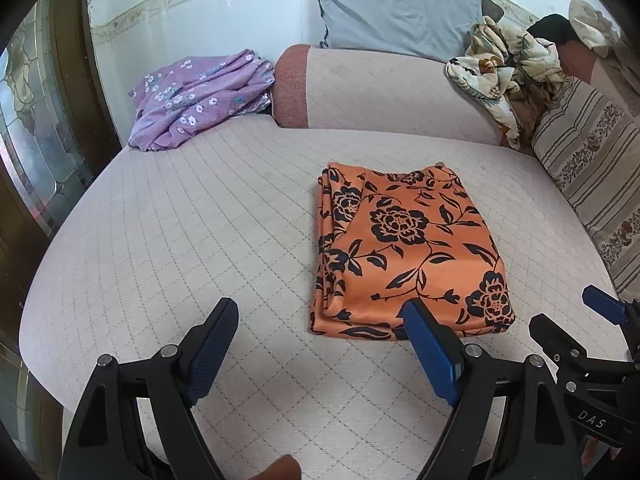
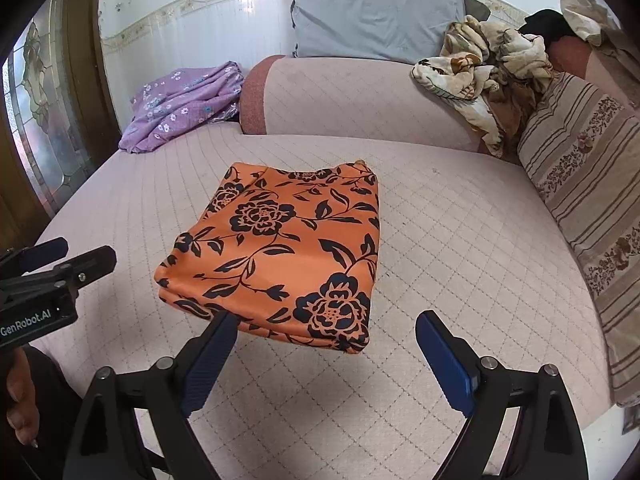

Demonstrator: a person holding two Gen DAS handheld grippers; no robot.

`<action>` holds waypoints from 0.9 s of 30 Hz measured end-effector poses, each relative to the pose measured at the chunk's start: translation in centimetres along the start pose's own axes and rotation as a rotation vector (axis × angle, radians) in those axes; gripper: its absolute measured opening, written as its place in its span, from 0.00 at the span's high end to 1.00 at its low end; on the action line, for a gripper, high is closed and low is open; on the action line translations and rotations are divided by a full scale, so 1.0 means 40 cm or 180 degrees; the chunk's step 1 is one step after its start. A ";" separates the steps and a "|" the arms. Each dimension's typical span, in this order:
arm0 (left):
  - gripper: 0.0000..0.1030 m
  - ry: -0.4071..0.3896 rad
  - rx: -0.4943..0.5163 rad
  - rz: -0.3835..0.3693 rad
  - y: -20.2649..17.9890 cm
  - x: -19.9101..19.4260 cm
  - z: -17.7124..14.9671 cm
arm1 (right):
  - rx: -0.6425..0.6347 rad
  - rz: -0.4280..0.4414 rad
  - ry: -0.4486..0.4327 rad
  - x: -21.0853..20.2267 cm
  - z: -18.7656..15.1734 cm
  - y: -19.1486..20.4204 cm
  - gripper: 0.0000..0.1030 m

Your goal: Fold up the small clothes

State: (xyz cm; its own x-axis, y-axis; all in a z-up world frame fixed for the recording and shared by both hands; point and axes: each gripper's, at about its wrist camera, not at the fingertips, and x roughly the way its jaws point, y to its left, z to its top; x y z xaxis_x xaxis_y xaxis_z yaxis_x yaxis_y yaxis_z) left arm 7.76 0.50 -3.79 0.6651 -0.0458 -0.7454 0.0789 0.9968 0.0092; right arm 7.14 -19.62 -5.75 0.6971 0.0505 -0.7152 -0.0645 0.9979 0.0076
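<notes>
Quilted pink sofa seat (image 1: 180, 216), tiled wall (image 1: 248, 12).

Quilted bed (image 2: 460, 248) bearing folded orange garment (image 2: 288, 248)

The folded cloth (image 1: 408, 252) is orange with black flowers, leaves and vines, and it lies on a pale pink cover (image 1: 180, 240) stitched in a diamond grid. The crumpled garment (image 1: 196, 96) is lilac with small white and blue flowers, the pillow (image 1: 396, 8) is plain grey-blue, and the bundled blanket (image 1: 504, 68) is cream with brown leaves. The cushion (image 1: 592, 168) has beige and brown stripes with floral bands, and the gripper pads (image 1: 432, 356) are blue on black arms.
</notes>
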 end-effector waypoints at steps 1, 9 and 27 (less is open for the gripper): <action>0.17 0.0002 0.0000 -0.0002 -0.001 0.001 0.001 | 0.0002 -0.0001 0.0004 0.002 0.000 0.000 0.10; 0.17 -0.0016 -0.0005 -0.0027 -0.007 0.009 0.013 | -0.0013 0.0006 -0.0008 0.012 0.016 0.000 0.10; 0.17 -0.0020 -0.0060 -0.0051 -0.005 0.021 0.027 | -0.0051 -0.0027 -0.0007 0.018 0.044 0.007 0.10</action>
State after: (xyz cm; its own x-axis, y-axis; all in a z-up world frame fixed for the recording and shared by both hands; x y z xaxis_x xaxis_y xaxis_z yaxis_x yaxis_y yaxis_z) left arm 9.11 0.18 -3.71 0.6685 -0.0621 -0.7411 0.0757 0.9970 -0.0153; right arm 8.88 -19.22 -5.02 0.6992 0.0422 -0.7137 -0.0700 0.9975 -0.0096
